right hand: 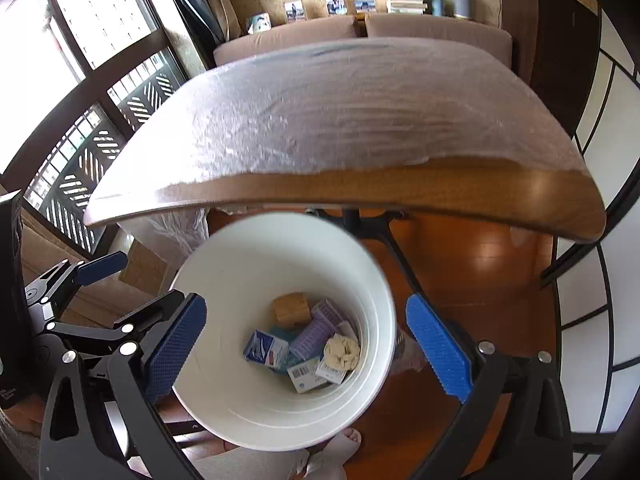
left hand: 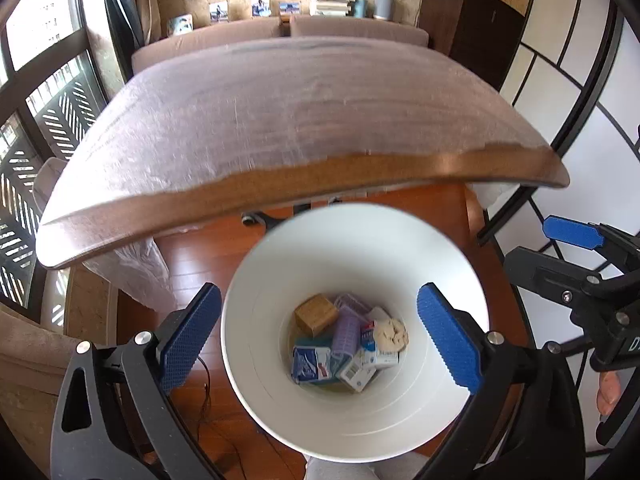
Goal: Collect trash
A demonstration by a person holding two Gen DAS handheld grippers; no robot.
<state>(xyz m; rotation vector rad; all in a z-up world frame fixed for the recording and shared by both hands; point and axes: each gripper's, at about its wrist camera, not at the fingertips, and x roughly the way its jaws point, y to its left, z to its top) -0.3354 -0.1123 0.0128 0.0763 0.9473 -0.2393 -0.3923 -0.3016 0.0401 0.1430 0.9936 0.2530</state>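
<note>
White plastic, smooth and slightly tapered, makes up the bin (left hand: 356,408) you are looking into; it stands on the glossy wooden floor (left hand: 192,256) just in front of the worktop (left hand: 280,120). At its bottom lies the trash (left hand: 348,344): printed cardboard packets with barcodes, a ribbed lilac roller, a tan block and a crumpled cream wad, all loosely heaped. Judging by that, most of your collecting looks done, since the worktop, wrapped in cloudy film over a rounded brown wood edge, shows nothing left on it. Your left hand-held gripper (left hand: 320,340) hangs above the bin, its blue knurled pads spread wide with nothing between them. Your right hand-held gripper (right hand: 308,348) is likewise released and empty over the opening. What remains, if anything, lies outside these views.
</note>
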